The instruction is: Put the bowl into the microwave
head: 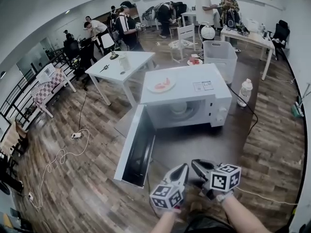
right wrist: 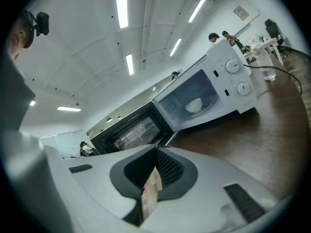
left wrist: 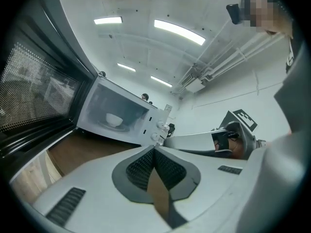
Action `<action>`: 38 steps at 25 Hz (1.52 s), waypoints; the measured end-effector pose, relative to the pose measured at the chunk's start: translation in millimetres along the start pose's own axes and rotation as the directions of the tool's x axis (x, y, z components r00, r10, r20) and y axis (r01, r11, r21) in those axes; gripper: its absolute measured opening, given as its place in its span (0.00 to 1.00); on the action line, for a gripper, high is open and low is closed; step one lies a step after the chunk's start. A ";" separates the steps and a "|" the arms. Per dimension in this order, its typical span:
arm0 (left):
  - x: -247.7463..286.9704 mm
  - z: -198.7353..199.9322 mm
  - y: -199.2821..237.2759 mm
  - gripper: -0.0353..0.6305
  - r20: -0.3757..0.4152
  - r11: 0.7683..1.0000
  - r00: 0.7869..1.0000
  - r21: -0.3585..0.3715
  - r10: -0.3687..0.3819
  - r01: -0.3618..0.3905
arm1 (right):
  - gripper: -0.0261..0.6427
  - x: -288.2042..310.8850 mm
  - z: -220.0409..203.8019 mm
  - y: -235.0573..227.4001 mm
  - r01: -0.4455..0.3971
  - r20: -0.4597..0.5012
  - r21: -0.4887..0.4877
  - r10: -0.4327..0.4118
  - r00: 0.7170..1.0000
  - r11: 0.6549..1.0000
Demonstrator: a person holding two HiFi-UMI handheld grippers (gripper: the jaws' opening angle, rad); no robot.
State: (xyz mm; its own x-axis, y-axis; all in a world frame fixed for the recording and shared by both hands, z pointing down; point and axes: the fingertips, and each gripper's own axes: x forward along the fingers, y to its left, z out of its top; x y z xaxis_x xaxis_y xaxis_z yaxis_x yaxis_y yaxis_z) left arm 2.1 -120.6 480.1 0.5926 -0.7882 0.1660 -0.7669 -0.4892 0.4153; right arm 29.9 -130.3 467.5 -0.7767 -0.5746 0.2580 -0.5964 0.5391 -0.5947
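The left tool (left wrist: 154,149) has its jaws pressed together with nothing between them. The right tool (right wrist: 156,149) is closed and empty too. Both are held side by side over the near edge of the dark bench (head: 204,142) and point toward the microwave (head: 187,89) farther back. Its door (head: 137,149) stands wide open on the left. The white bowl (left wrist: 114,119) sits inside the microwave's cavity, well apart from both tools. A plate (head: 161,85) lies on the microwave's top.
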 end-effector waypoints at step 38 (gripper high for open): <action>-178.9 -34.1 -81.7 0.05 0.005 0.993 0.993 0.023 -0.115 0.114 | 0.04 -110.5 -112.8 139.9 0.128 0.098 -0.019 -0.126 0.987 0.992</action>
State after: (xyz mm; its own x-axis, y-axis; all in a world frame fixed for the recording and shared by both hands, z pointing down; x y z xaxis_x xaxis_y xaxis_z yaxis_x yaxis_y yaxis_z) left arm -32.8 73.1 447.0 0.6754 -0.7288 0.1128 -0.6995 -0.5846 0.4110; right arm 9.5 78.1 441.6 -0.6720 -0.6955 0.2545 -0.6945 0.4725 -0.5426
